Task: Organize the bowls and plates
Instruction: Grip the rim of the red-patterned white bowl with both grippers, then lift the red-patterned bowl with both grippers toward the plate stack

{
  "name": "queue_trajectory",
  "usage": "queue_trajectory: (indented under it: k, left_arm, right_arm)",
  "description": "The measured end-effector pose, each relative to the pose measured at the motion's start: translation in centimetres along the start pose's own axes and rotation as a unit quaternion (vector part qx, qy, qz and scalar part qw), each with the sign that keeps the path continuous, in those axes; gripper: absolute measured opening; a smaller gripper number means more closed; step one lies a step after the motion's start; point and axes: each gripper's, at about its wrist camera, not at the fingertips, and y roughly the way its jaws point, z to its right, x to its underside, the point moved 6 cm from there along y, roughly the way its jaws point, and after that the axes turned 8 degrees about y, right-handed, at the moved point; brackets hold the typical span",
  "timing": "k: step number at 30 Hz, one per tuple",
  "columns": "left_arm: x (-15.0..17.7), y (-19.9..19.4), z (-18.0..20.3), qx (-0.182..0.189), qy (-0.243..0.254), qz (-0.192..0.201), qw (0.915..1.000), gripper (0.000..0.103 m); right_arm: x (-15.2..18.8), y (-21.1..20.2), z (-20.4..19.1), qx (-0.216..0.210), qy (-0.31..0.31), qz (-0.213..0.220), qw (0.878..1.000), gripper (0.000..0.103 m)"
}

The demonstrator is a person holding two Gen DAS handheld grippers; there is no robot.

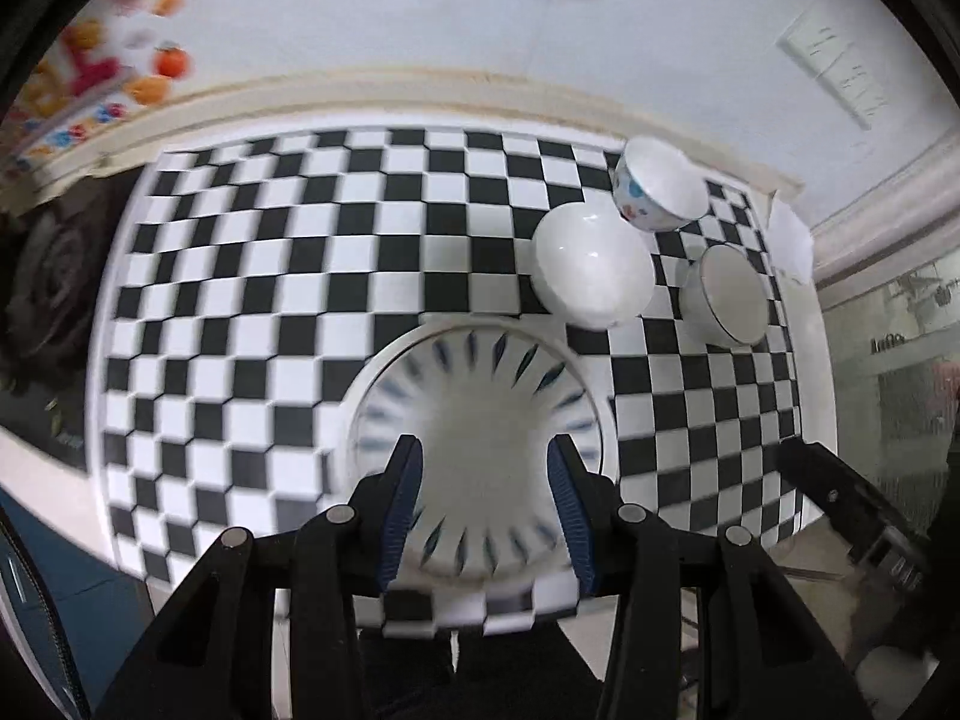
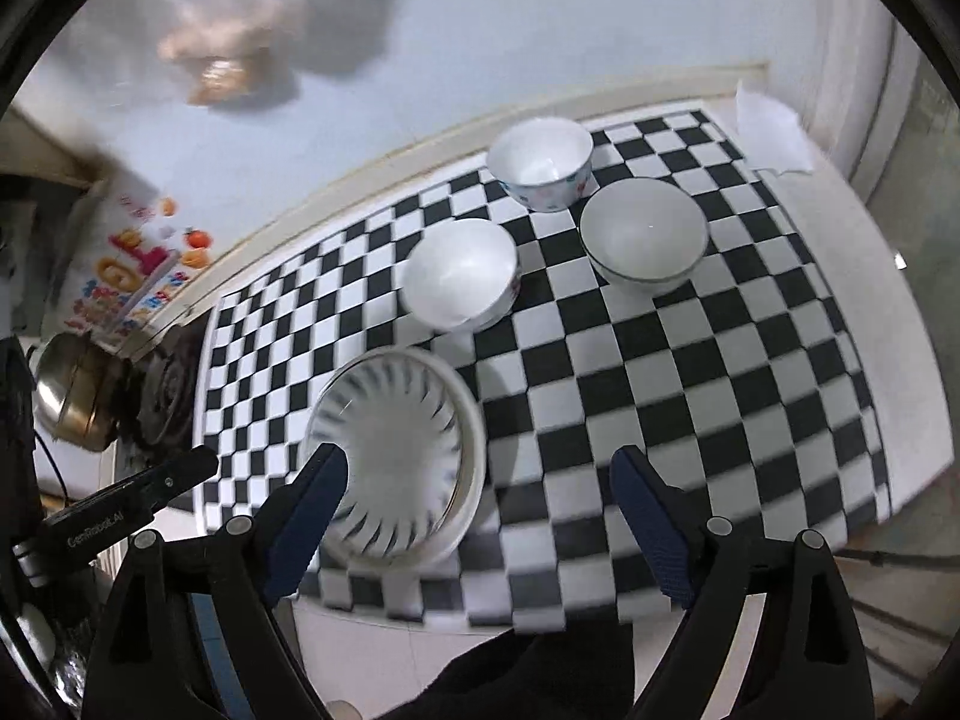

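The checkered mat (image 2: pixel 690 372) covered the counter, I judged to mark the work area. Near its front edge lay the striped plates (image 1: pixel 480 396), apparently two stacked, flat, face up; being round, they had no long axis. Behind stood three bowls upright, mouths up: grey bowl (image 2: pixel 643 234), white bowl (image 2: pixel 459 273), patterned bowl (image 2: pixel 540 165), clustered close. My left gripper (image 1: pixel 485 498) hovered over the plates, jaws part-spread, empty. My right gripper (image 2: pixel 480 516) was spread wide, empty.

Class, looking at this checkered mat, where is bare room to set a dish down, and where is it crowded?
Free: the checkered mat right of the blue-streaked plate, and its left part. Crowded: the far corner, with three bowls clustered.
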Motion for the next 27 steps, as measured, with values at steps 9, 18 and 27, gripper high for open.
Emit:
queue_trajectory:
  k: [9,18,27]
  left_arm:
    - [-9.2,11.8,0.7,0.008,0.002,-0.100,0.9949,0.041]
    - [-12.3,17.2,2.4,0.022,0.030,-0.142,0.9892,0.022]
    - [-10.6,13.3,5.8,0.012,0.066,-0.115,0.9911,0.022]
  right_arm:
    - [-8.0,13.6,0.7,0.015,0.003,-0.084,0.996,0.078]
    - [-10.6,22.3,0.9,0.020,0.007,-0.142,0.990,0.019]
    - [-11.0,20.3,1.3,0.003,0.005,-0.138,0.990,0.017]
